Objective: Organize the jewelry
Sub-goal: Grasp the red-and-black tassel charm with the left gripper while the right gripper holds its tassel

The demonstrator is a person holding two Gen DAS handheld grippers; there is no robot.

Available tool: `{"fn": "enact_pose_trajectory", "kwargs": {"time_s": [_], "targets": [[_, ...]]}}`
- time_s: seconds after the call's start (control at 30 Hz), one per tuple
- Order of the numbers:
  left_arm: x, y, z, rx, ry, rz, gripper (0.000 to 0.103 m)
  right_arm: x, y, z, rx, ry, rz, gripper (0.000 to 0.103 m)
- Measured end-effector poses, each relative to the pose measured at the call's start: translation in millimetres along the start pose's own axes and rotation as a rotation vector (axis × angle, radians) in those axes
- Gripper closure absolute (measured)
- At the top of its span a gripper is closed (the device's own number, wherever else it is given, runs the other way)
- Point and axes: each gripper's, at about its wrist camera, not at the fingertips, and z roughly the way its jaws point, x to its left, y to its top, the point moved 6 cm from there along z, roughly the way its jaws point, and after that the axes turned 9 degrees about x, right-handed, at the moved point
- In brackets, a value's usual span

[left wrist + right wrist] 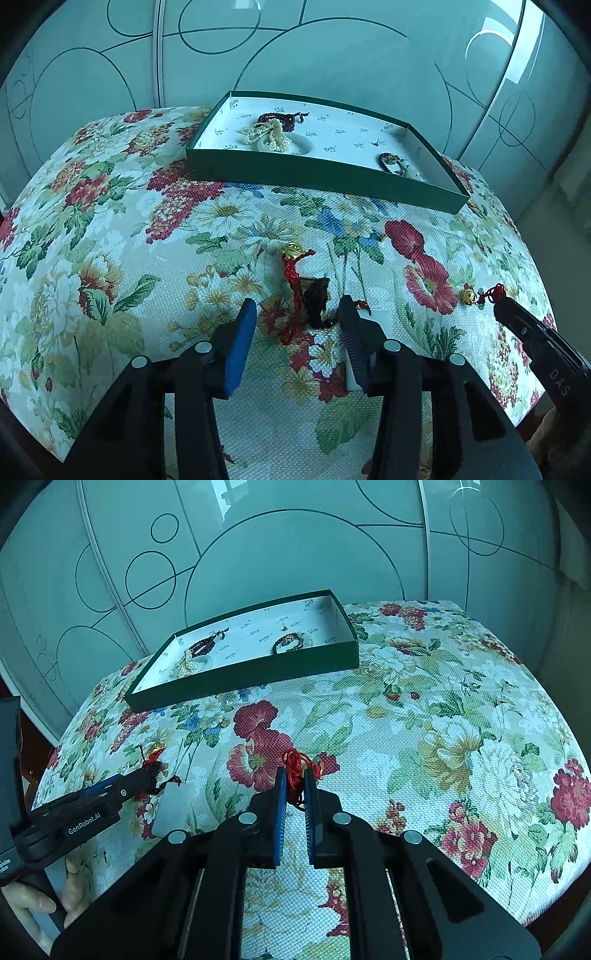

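A green box (317, 177) with a white floor stands at the back of the flowered table; it also shows in the right wrist view (243, 679). It holds a pearl strand (264, 134), dark red beads (280, 118) and a dark bracelet (393, 162). My left gripper (297, 314) is open around a red cord with a gold charm (293, 251) and a dark tassel (317, 299). My right gripper (294, 781) is shut on a second red cord (293, 764) whose gold charm (468, 296) lies on the cloth.
A white slab (171, 808) lies on the cloth by the left gripper's right finger. The flowered cloth (443, 738) covers the whole tabletop. A grey patterned wall (295, 48) stands behind the table. A hand (29, 904) shows at the lower left.
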Motion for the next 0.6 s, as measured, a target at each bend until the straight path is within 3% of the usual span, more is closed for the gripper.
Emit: {"fn": "enact_pose_trajectory", "kwargs": {"time_s": [0.3,0.6], "targets": [[10.4,14.4,6.7,0.01,-0.01,-0.023,0.056,2.2,-0.9,2.2,0.006,-0.002,-0.001,0.094],[14.5,-7.3,0.8,0.037,-0.016,-0.02,0.056,2.1,-1.9,4.1,0.01,0.0,-0.003,0.094]]}}
